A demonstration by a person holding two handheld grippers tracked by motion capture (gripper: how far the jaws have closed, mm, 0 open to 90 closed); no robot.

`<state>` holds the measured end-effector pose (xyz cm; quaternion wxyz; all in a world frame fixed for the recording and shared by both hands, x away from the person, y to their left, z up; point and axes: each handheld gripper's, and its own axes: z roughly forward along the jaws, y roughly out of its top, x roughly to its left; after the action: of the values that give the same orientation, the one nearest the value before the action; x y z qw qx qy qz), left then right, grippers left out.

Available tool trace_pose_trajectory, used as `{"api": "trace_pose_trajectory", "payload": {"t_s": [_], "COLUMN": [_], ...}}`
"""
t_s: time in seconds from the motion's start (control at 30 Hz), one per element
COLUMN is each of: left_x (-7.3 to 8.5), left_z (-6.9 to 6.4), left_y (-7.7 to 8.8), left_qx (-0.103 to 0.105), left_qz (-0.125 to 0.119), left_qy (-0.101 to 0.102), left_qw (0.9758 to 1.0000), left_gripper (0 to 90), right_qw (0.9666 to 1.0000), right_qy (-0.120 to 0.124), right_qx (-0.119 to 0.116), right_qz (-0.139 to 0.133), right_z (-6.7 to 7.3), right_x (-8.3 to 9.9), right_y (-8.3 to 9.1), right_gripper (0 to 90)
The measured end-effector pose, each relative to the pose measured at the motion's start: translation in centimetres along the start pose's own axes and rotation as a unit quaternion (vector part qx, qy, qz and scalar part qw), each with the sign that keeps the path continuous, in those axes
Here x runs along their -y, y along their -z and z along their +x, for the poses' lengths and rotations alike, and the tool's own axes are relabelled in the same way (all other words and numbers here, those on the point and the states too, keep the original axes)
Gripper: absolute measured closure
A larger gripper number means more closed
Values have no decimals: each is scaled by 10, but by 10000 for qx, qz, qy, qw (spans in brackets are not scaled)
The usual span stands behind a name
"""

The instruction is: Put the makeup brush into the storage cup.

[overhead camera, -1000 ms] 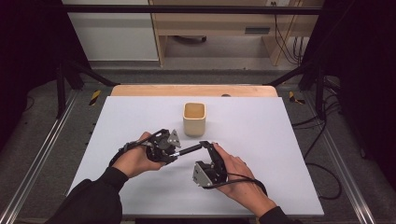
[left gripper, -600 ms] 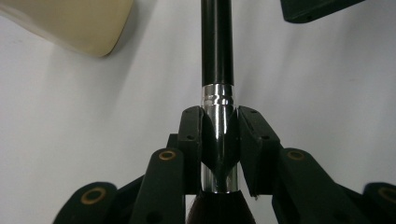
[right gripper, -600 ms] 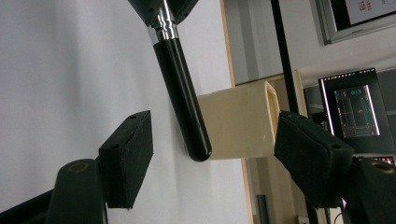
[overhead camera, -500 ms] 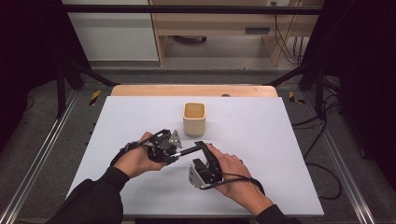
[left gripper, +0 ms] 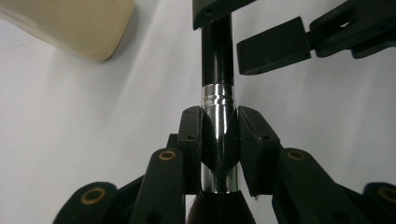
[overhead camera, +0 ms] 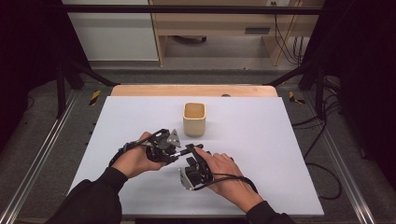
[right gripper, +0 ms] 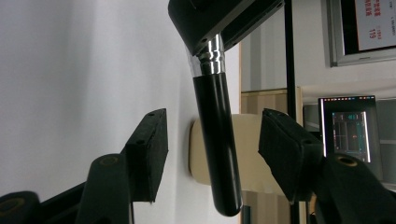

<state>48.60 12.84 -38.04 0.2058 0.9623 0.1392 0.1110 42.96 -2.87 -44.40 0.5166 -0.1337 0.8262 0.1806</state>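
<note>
A makeup brush (overhead camera: 189,149) with a silver ferrule (left gripper: 218,126) and a black handle (right gripper: 217,140) is held level just above the white table (overhead camera: 261,140). My left gripper (overhead camera: 175,151) is shut on the ferrule, and its jaws press it from both sides in the left gripper view. My right gripper (overhead camera: 198,153) straddles the black handle. Its jaws have just been closing, and a gap still shows between each pad (right gripper: 149,154) and the handle. A cream square cup (overhead camera: 194,119) stands upright behind both hands.
The cup (right gripper: 252,158) sits close behind the handle's free end. A wooden strip (overhead camera: 194,90) edges the far side of the table. Metal rails and cables run along both sides on the floor.
My right hand has shifted a little left toward the brush, and its jaws have narrowed around the black handle. The left hand and the brush have stayed put.
</note>
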Motion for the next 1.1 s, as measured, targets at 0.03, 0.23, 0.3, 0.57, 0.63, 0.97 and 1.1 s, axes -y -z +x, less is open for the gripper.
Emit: {"api": "trace_pose_trajectory", "payload": {"t_s": [0.03,0.23,0.3,0.57,0.63,0.97,1.1], "left_x": [0,0,0,-1,-1,-2,-1], "left_z": [0,-1,-1,-2,-2,-4,-5], "left_y": [0,1,2,2,2,-1,-1], "left_qx": [8,25,37,48,56,126,129], "left_qz": [-8,-29,-24,-38,-16,-61,-134], "left_qy": [5,-1,4,-4,-29,-79,-130], "left_qw": [10000,10000,10000,10000,10000,9999,9997], "left_gripper": [714,714,714,714,713,712,707], "right_qw": [10000,9999,9999,9996,9996,9995,9996], "right_qy": [0,110,133,252,248,273,100], "right_qx": [0,-43,-61,-80,-91,-164,-263], "right_qz": [0,-16,-15,-36,-28,-26,-28], "right_z": [0,1,2,2,2,2,4], "right_x": [0,-2,-2,-3,-4,-1,1], "right_y": [0,-4,-5,-6,-7,-5,-5], "right_gripper": [440,504,527,589,619,743,744]}}
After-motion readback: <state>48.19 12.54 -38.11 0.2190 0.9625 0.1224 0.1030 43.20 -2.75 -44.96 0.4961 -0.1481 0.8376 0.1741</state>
